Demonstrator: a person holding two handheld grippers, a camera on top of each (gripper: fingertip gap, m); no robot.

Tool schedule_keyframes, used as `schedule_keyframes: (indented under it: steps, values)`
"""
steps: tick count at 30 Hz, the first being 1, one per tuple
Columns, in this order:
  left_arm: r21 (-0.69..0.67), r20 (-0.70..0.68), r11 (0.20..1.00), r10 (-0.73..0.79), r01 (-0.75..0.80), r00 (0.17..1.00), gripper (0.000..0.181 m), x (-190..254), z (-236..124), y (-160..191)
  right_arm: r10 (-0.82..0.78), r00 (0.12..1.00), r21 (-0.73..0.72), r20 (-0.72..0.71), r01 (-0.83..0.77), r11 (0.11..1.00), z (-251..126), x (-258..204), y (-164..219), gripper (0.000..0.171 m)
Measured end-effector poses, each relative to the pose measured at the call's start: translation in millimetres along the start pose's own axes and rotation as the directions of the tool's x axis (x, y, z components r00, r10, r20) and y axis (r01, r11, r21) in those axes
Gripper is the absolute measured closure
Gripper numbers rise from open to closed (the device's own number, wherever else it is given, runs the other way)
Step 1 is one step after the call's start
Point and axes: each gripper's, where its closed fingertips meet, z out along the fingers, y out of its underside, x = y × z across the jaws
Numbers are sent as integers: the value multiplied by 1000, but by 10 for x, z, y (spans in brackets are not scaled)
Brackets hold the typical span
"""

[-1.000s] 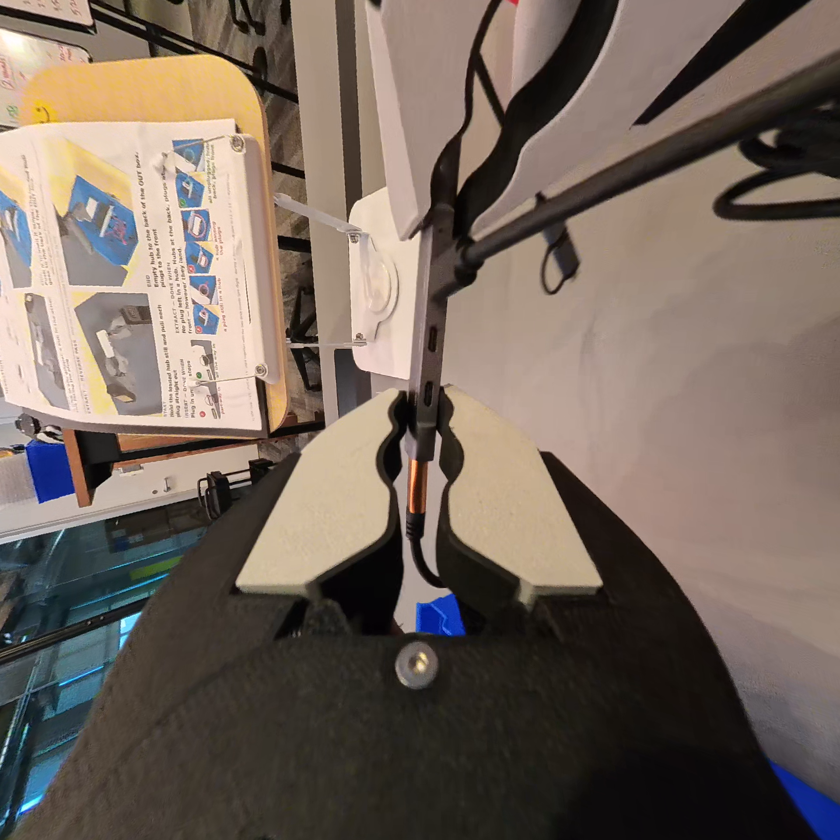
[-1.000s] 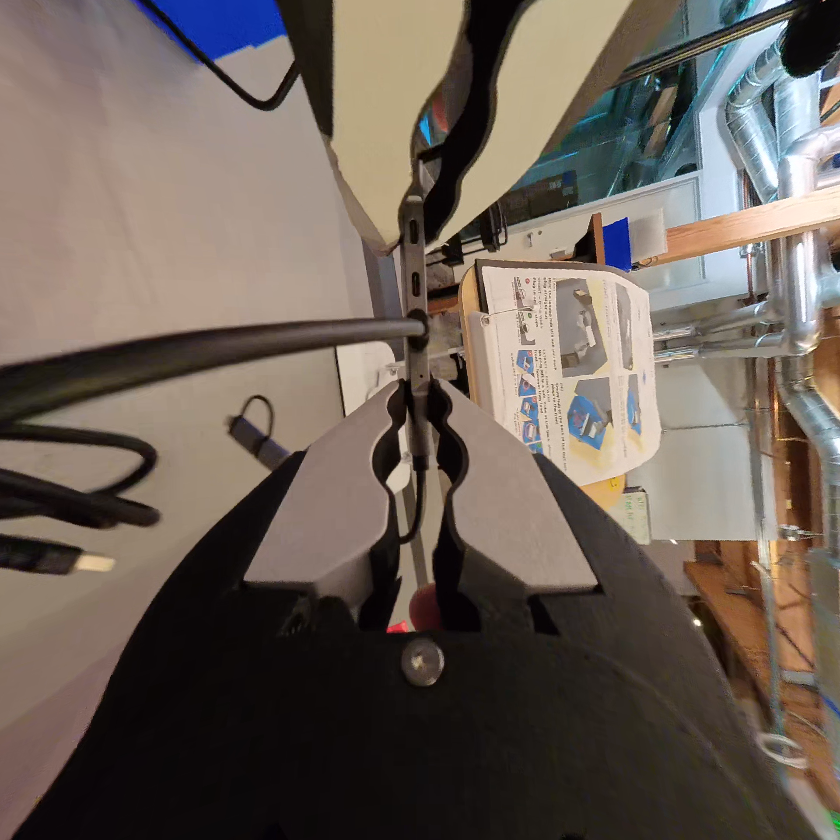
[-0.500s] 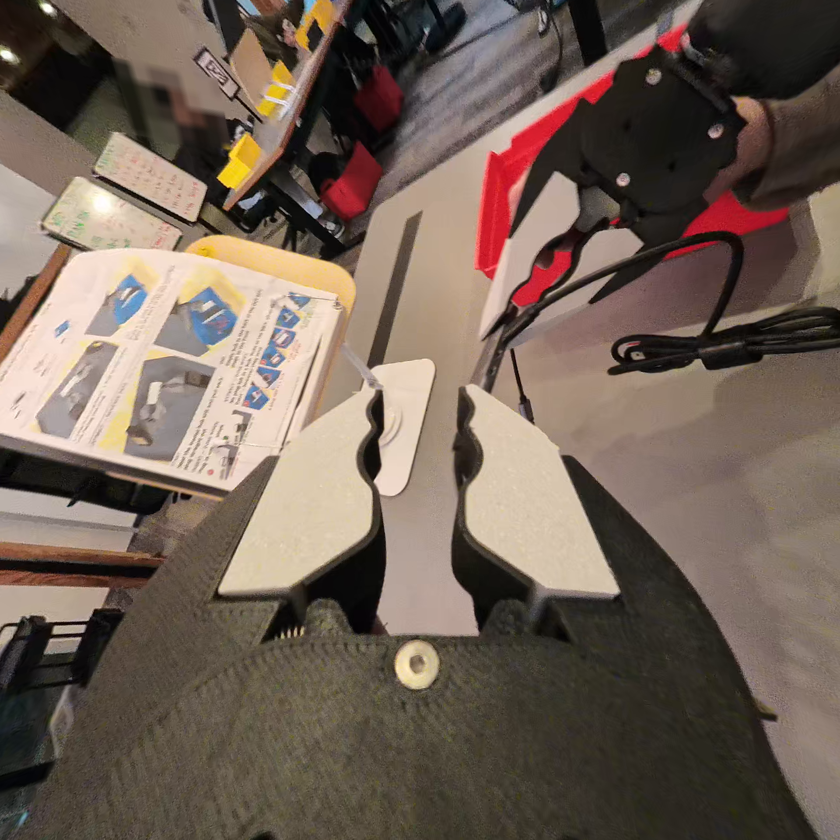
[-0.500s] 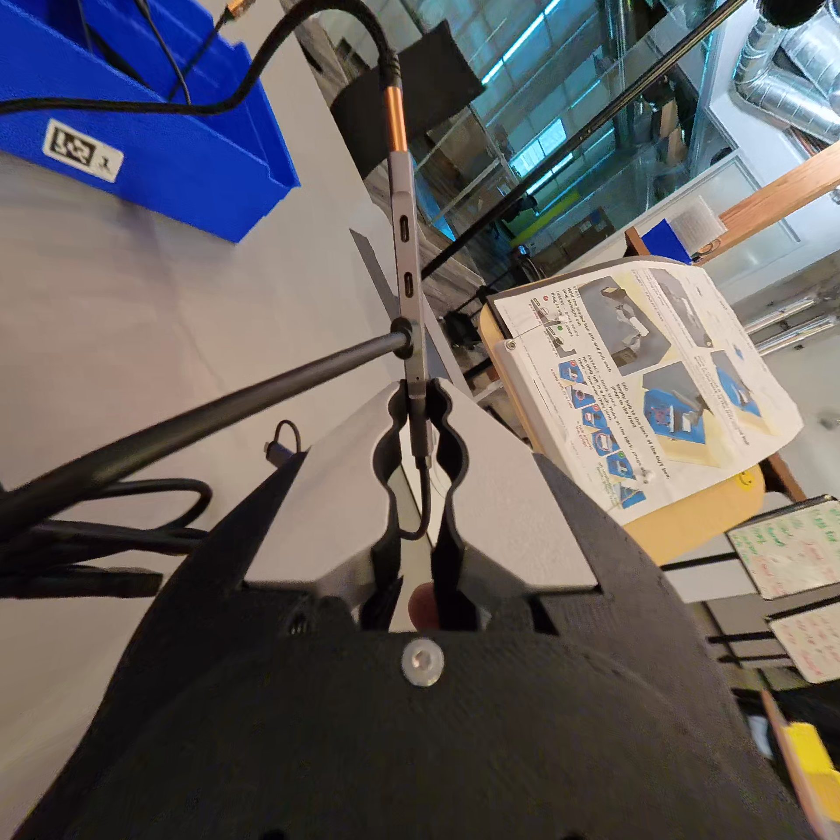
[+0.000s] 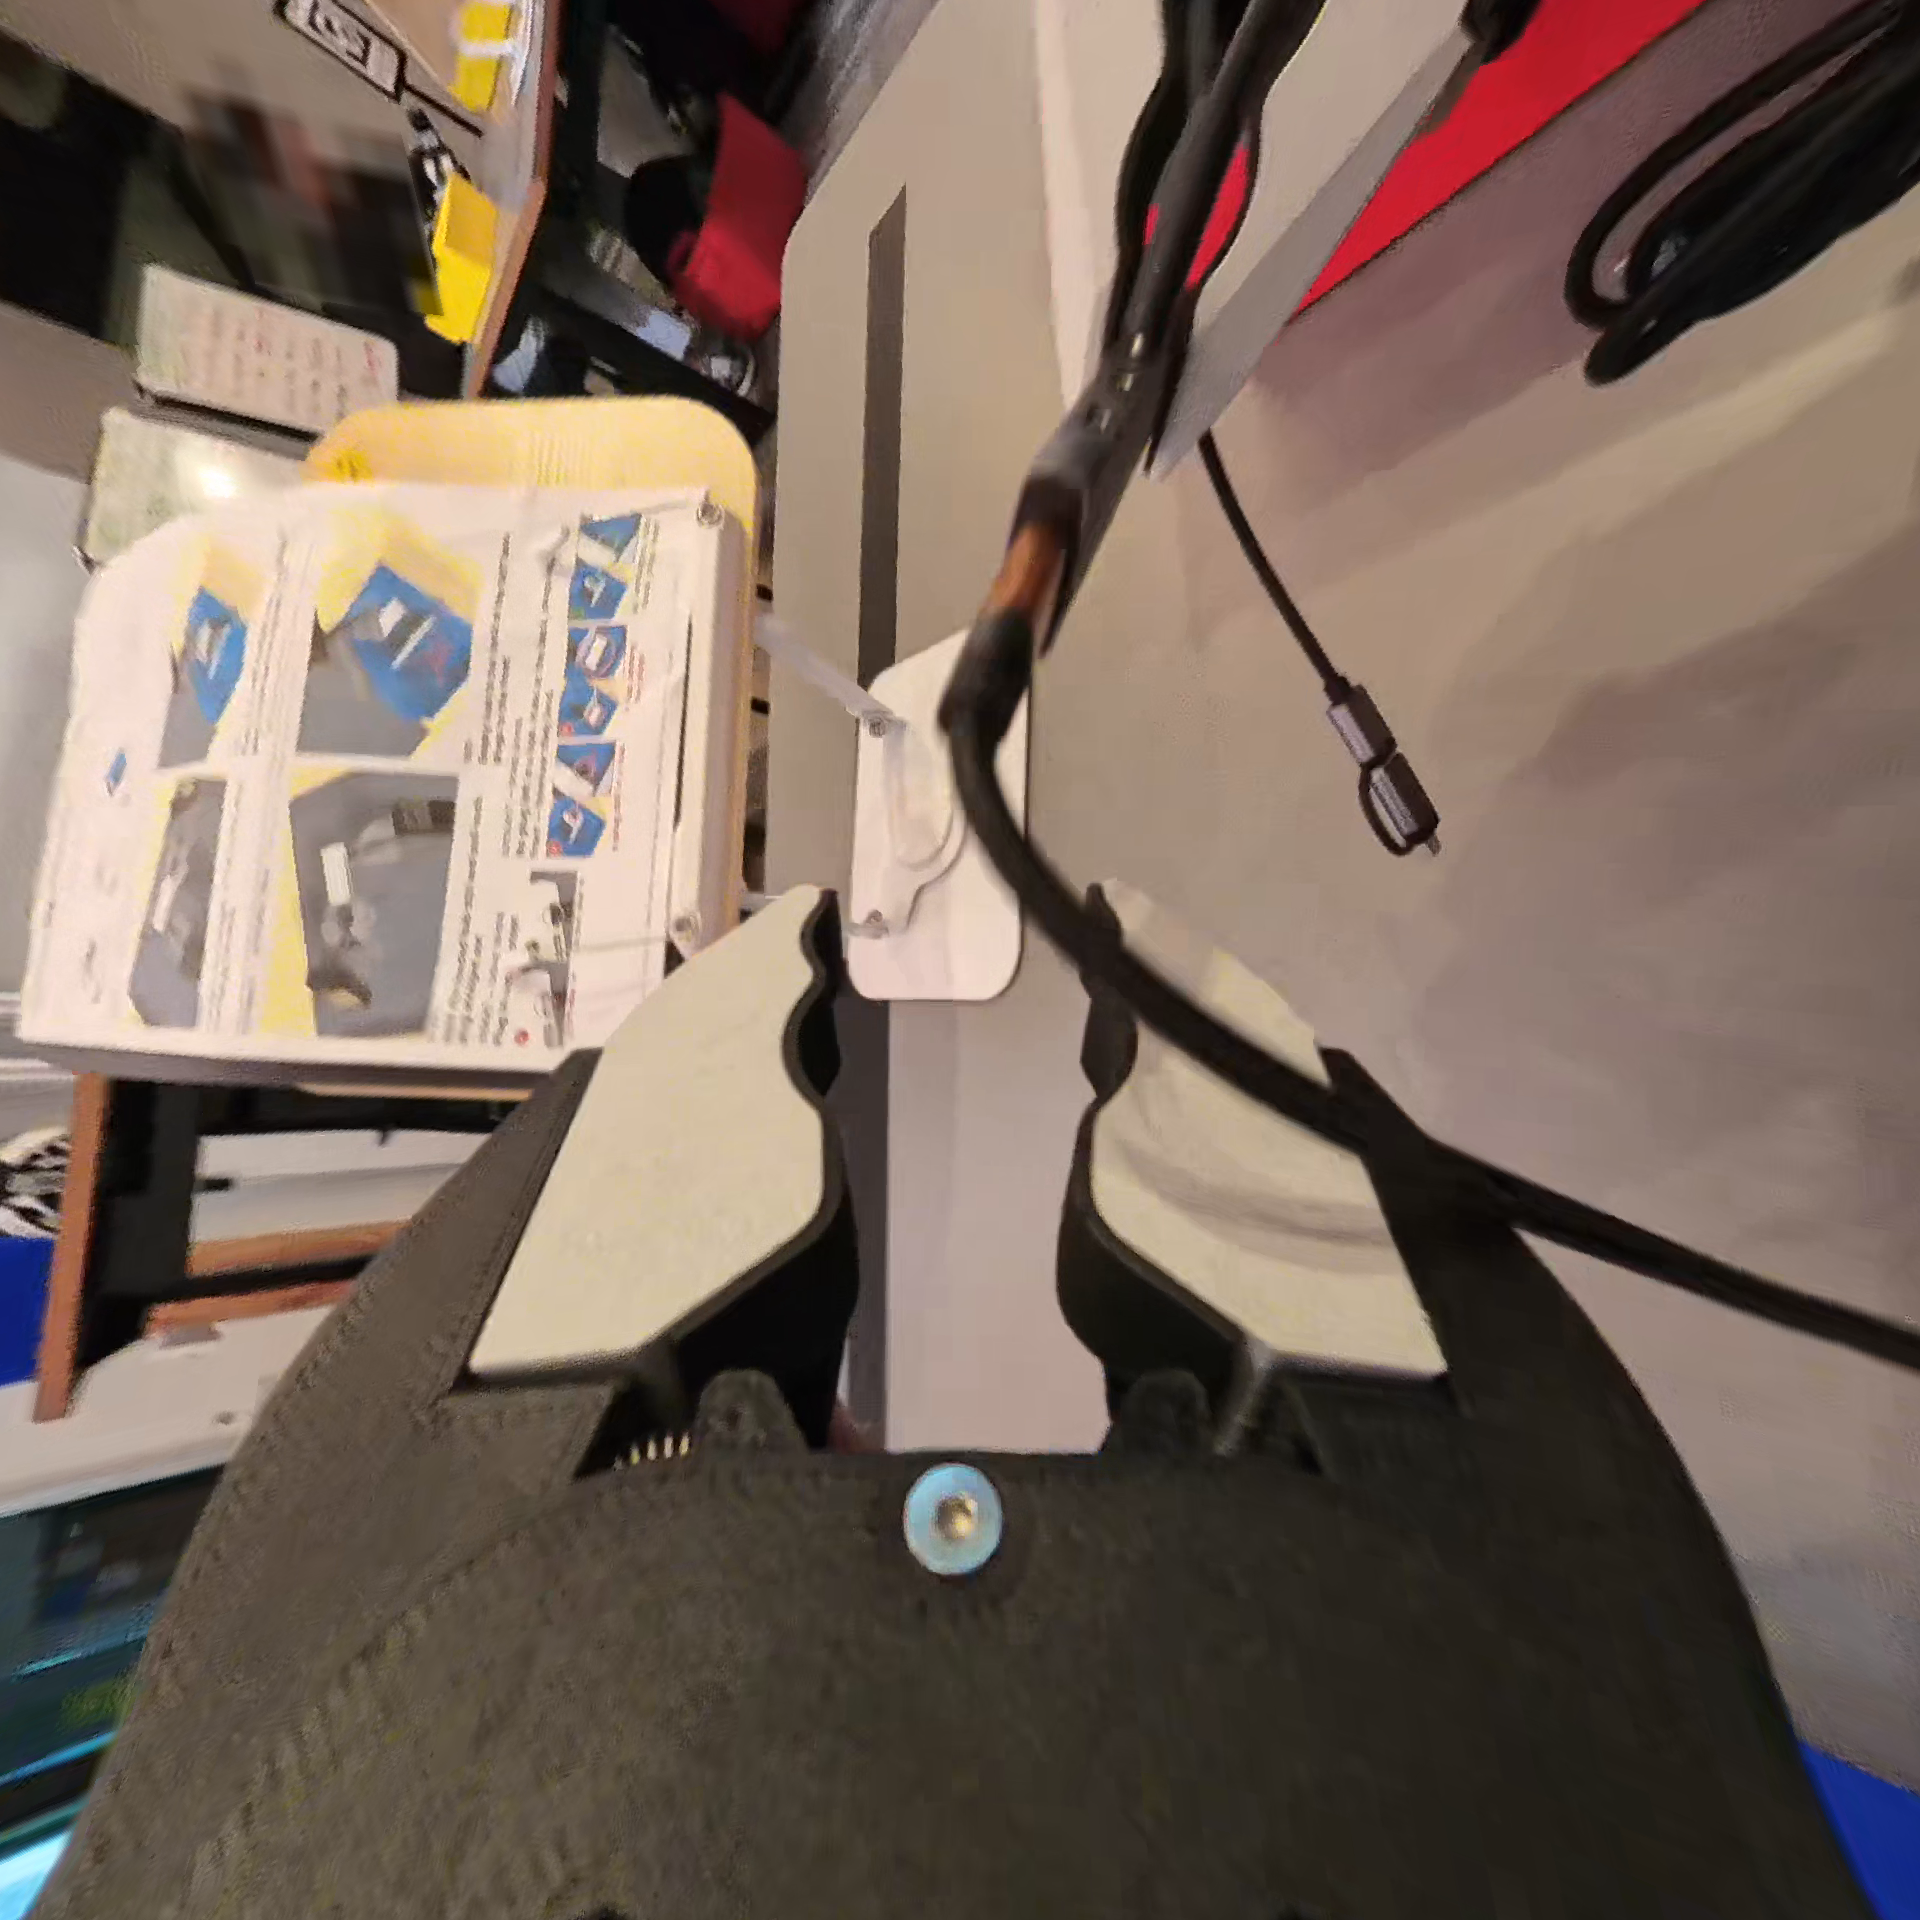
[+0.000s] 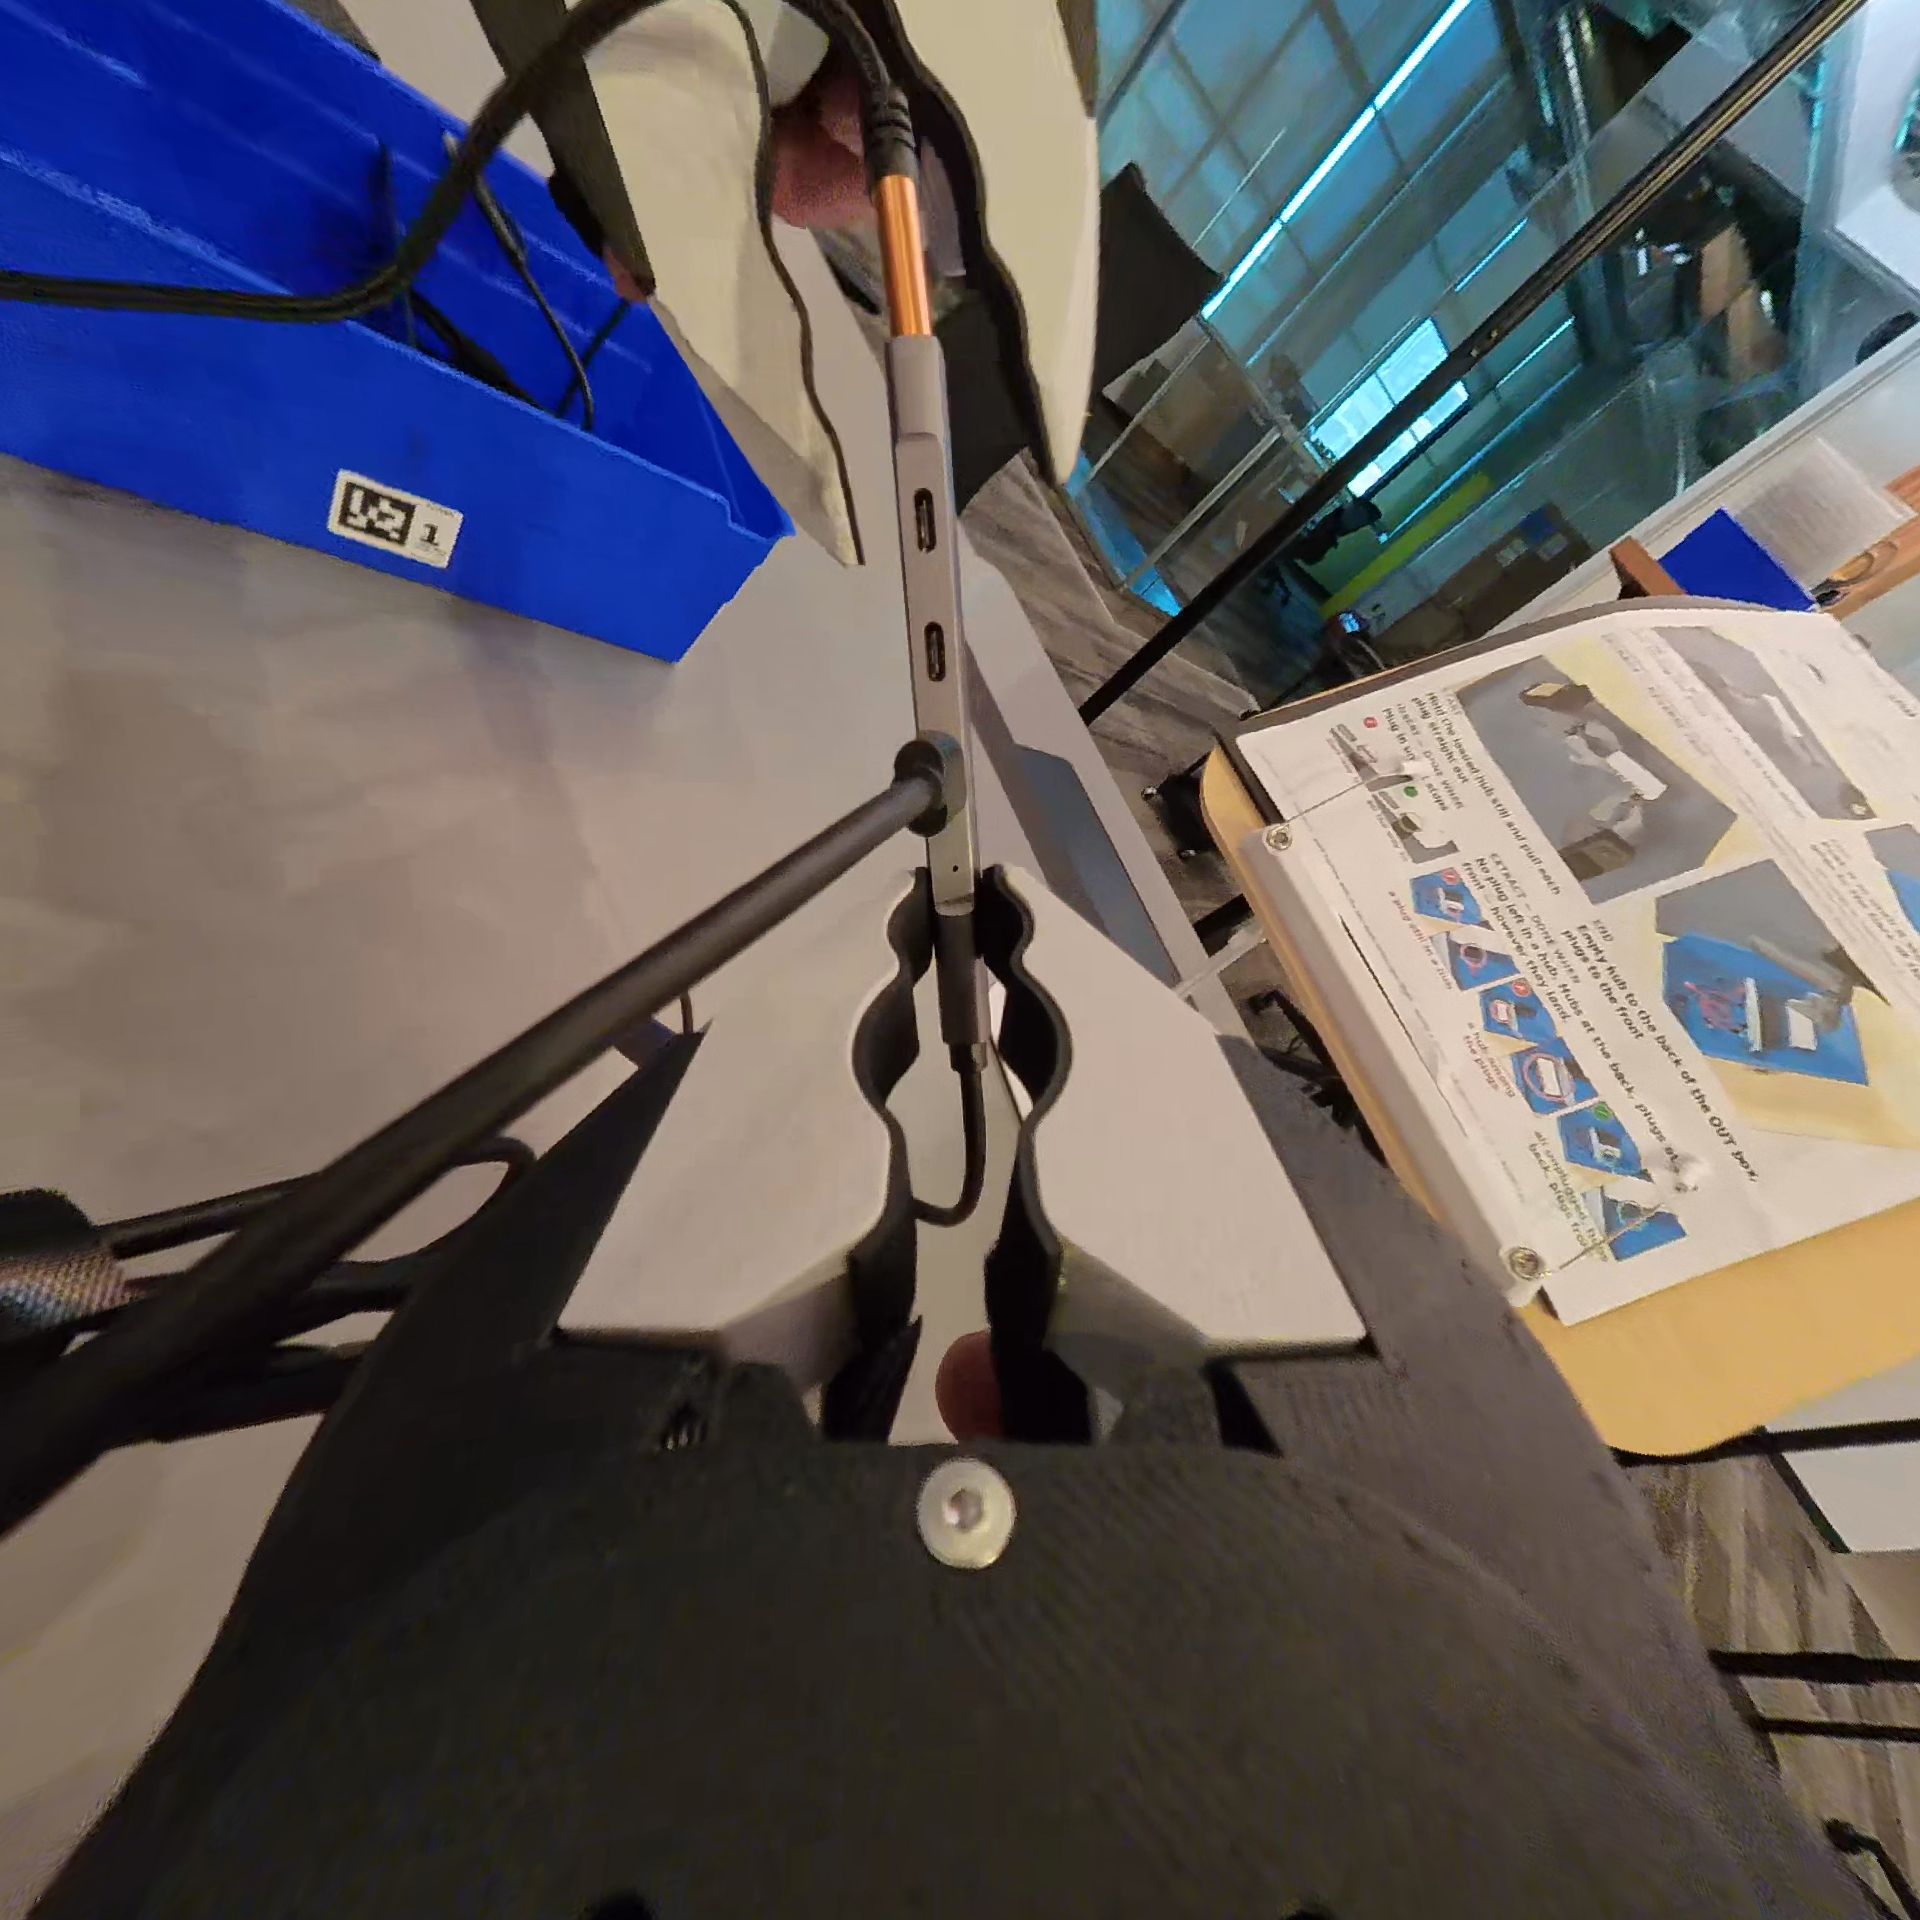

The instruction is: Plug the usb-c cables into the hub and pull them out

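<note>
**Hub held at one end, one cable plugged in its side**

We record one slim grey hub, seen in the centre of the right wrist view. Its long axis runs almost straight up the frame, leaning slightly left at the top. The lower end sits between the tips of the right gripper, whose two pale fingers are pressed together on it, clamping it edge-on. The upper end carries a copper-coloured sleeve from which a black lead curves off to the upper left, over a blue bin.

On the hub's narrow edge we count two free ports, one above the other, and below them one dark cable plugged in, its stiff run going off toward the lower left. A short thin lead loops from the hub's lower end between the right gripper's fingers.

The left gripper fills the lower half of the left wrist view, level and pointing up the frame; its jaws stand spread with only bare grey table between them. A black cable crosses over its right-hand finger. In the upper centre there, blurred, the hub slants from upper right to lower left.

One instruction sheet on a stand lies at the right.
</note>
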Motion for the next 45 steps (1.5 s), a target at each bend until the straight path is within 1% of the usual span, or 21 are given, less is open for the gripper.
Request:
schedule_keyframes:
  steps: [1, 5, 11, 16, 19, 22, 24, 25, 27, 30, 33, 36, 38, 40, 42, 45]
  values:
    - [7, 9, 1000, 29, -29, 1000, 138, 9, 40, -52, 1, 1000, -14, 6, -1, 1000, 23, -6, 28, 164]
    - [83, -16, 995, 51, -50, 999, 140, 115, 170, -285, -17, 999, -86, 46, 21, 996, 116, -41, 170, 165]
    - [130, -57, 989, 74, -66, 996, 146, 292, 344, -461, -69, 993, -177, 91, 84, 981, 210, -70, 315, 164]
    - [125, -52, 989, 82, -75, 995, 159, 314, 424, -461, -77, 990, -205, 117, 100, 973, 225, -99, 412, 164]
    - [126, -103, 991, 65, -52, 993, 171, 402, 449, -448, -103, 987, -214, 120, 127, 969, 221, -100, 448, 164]
    - [118, -105, 992, 48, -36, 993, 172, 430, 472, -446, -143, 982, -235, 122, 169, 957, 238, -113, 478, 164]
    - [102, -106, 994, 41, -30, 994, 172, 445, 488, -423, -150, 981, -279, 126, 180, 943, 246, -107, 538, 163]
    - [86, -97, 996, 38, -29, 995, 172, 438, 504, -404, -157, 981, -318, 112, 185, 930, 233, -56, 592, 159]
    - [61, -48, 997, 43, -40, 998, 172, 400, 513, -363, -173, 981, -348, 85, 192, 918, 169, 60, 627, 153]
    - [-2, 32, 998, 65, -65, 997, 172, 343, 444, -267, -125, 992, -353, -1, 116, 928, 15, 287, 557, 156]
    - [-72, 103, 993, 103, -96, 989, 172, 294, 393, -156, 16, 998, -314, -54, -32, 949, -121, 397, 420, 159]
    - [-110, 170, 989, 112, -94, 979, 172, 242, 340, -91, 229, 973, -194, 10, -222, 955, -134, 257, 164, 159]
    - [-123, 214, 988, 117, -92, 970, 172, 215, 289, -84, 352, 935, -113, 54, -344, 932, -101, 160, 3, 156]
    - [-125, 242, 988, 114, -86, 963, 172, 215, 239, -110, 451, 888, -68, 90, -446, 892, -45, 84, -67, 153]
    - [-129, 262, 986, 133, -102, 956, 172, 241, 199, -144, 516, 849, -59, 115, -513, 857, 16, 18, -60, 153]
    - [-146, 288, 983, 153, -115, 945, 172, 280, 151, -168, 570, 812, -53, 124, -568, 821, 96, -50, -31, 152]
